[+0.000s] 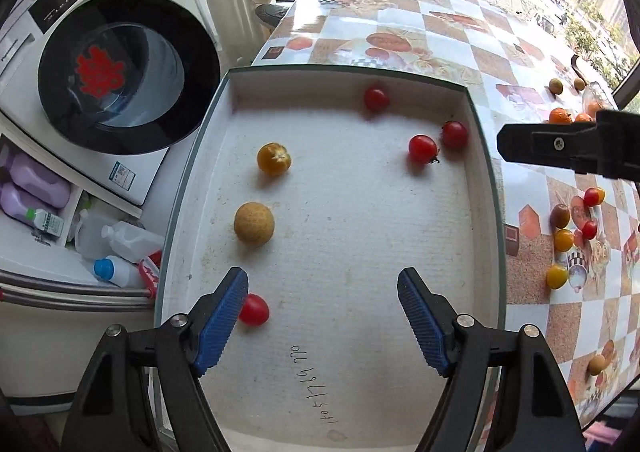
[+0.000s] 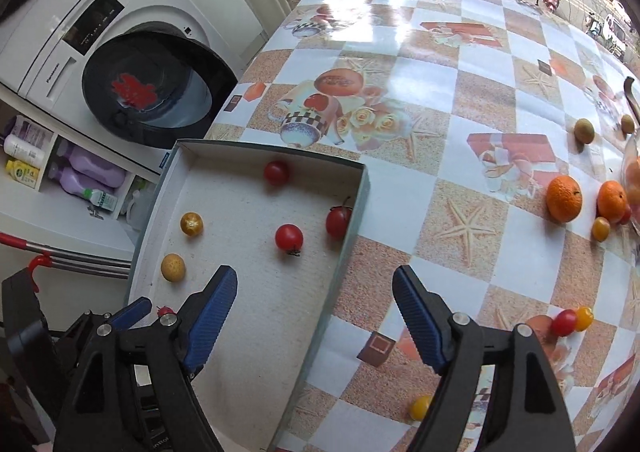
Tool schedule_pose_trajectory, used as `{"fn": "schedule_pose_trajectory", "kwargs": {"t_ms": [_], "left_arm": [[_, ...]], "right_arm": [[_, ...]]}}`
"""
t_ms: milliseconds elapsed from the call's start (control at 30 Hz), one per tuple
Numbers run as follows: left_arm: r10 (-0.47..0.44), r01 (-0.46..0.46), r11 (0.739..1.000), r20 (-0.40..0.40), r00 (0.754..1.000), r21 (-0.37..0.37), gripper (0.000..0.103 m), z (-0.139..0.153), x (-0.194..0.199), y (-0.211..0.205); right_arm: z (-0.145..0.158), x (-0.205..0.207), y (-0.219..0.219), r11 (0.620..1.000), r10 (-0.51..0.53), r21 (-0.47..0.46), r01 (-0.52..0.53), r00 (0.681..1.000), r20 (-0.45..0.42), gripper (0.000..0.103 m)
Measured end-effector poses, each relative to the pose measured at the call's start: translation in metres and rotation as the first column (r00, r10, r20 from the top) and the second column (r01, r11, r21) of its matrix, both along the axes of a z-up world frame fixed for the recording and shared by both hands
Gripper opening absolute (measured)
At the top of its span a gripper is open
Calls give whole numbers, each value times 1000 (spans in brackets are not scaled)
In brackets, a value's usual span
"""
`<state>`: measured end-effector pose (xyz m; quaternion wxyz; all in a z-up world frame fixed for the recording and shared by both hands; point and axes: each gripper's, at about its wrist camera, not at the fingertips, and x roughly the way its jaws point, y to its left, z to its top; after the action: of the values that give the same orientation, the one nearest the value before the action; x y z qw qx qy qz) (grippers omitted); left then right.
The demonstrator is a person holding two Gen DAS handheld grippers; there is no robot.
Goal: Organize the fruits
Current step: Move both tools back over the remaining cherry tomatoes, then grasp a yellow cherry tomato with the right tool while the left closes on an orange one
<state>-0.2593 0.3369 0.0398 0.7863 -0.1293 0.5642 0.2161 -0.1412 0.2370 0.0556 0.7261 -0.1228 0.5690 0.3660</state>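
A shallow white box [image 1: 486, 188] [image 2: 352, 220] sits at the table's left edge. In it lie several red cherry tomatoes [image 1: 422, 148] [image 2: 289, 237], a yellow tomato [image 1: 273, 159] [image 2: 191, 223] and a tan round fruit [image 1: 254, 223] [image 2: 173, 267]. My left gripper [image 1: 322, 292] is open and empty above the box; a red tomato [image 1: 254, 309] lies by its left finger. My right gripper [image 2: 314, 292] is open and empty over the box's right wall. Loose tomatoes [image 2: 570, 321] [image 1: 563, 240] and two oranges [image 2: 564, 198] lie on the table to the right.
The table has a checkered fruit-print cloth [image 2: 440, 100]. A glass bowl [image 2: 632, 188] stands at the far right with small fruits near it. A washing machine [image 1: 112, 72] and shelves with bottles [image 1: 36, 188] stand left of the table, beyond its edge.
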Motion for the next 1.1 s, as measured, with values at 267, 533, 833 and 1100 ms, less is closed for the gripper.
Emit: {"fn": "schedule_pose_trajectory", "kwargs": {"t_ms": [267, 533, 833, 1100], "left_arm": [[-157, 159, 987, 68, 985, -28, 78, 24, 55, -51], [-286, 292, 952, 74, 955, -92, 78, 7, 111, -114], [-324, 322, 934, 9, 946, -156, 78, -25, 136, -137], [-320, 311, 939, -39, 947, -148, 71, -38, 142, -147]], "right_arm": [[-1, 32, -112, 970, -226, -82, 229, 973, 50, 83], [-16, 56, -184, 920, -360, -138, 367, 930, 75, 83], [-31, 69, -192, 936, -320, -133, 326, 945, 68, 60], [-38, 74, -173, 963, -224, -132, 236, 970, 97, 53]]}}
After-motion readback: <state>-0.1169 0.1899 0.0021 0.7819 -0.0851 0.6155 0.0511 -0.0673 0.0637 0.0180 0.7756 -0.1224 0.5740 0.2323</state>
